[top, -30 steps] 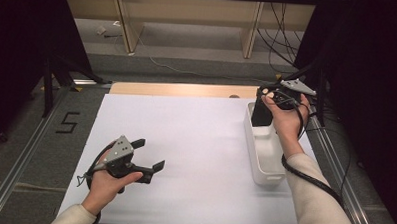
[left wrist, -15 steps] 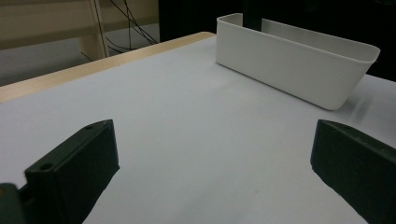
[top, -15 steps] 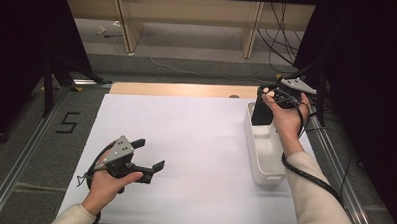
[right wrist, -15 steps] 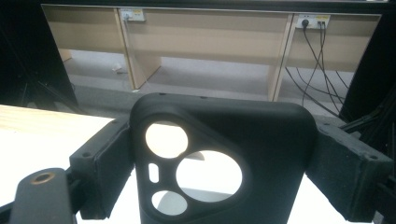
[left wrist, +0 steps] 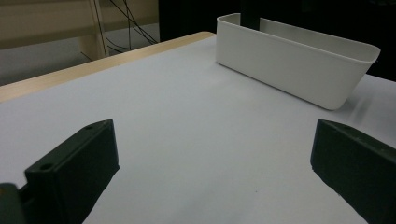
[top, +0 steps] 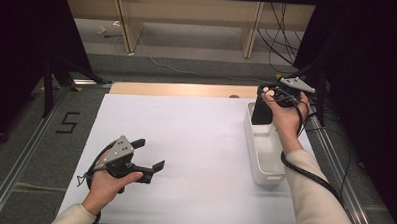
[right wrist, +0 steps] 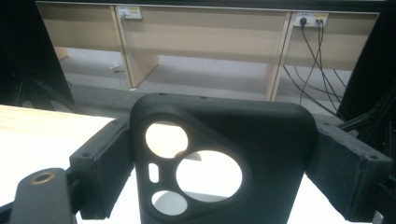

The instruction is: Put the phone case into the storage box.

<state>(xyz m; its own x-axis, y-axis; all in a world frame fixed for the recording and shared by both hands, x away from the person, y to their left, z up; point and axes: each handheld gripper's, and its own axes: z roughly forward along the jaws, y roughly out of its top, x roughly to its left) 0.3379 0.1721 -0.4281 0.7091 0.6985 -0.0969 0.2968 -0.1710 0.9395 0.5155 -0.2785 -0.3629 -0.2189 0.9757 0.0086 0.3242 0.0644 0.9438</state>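
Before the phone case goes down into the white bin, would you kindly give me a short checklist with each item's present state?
1. Grip: right gripper has its jaws on both sides of the black phone case: ok.
2. Position: phone case is at the far end of the white bin: ok.
3. Orientation: case held upright, camera cutouts facing the right gripper view: ok.
4. Bin floor free beneath the case: cannot tell, the case hides it.
5. Left gripper open, holding nothing, well apart from the bin over the white table sheet: ok.
6. Right gripper's cable runs beside the bin's right wall: cannot tell if it snags.
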